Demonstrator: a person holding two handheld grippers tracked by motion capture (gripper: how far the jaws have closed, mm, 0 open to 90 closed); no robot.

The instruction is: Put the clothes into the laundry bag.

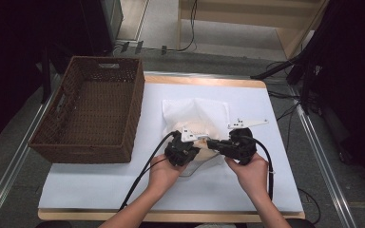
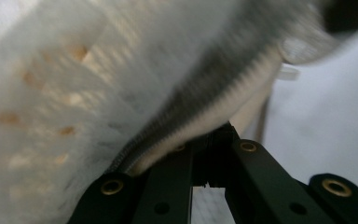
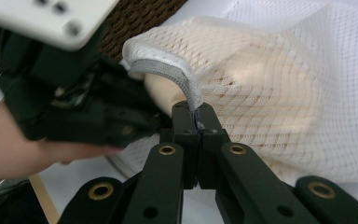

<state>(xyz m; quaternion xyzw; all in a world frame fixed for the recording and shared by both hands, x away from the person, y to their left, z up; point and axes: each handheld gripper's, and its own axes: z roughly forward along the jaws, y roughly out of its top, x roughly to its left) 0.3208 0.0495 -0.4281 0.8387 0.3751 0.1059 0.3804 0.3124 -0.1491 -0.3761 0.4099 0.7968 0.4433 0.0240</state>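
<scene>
A white mesh laundry bag (image 1: pixel 195 118) with something pale beige inside lies in the middle of the white table. Its near edge carries a grey zipper band (image 3: pixel 168 70). My right gripper (image 3: pixel 198 119) is shut on that zipper edge of the mesh bag (image 3: pixel 270 88), jaws pressed together with the band between them. My left gripper (image 2: pixel 205 144) is shut on the zipper edge (image 2: pixel 200 116) too, seen very close and blurred. In the high view the left gripper (image 1: pixel 190 145) and right gripper (image 1: pixel 214 143) sit side by side at the bag's near edge, each in a hand.
A brown wicker basket (image 1: pixel 135 99) stands at the table's left, empty as far as seen. The table (image 1: pixel 100 185) has a white cover with a wooden rim. Cables trail from both grippers toward the near edge. A wooden shelf and dark stands are beyond the far edge.
</scene>
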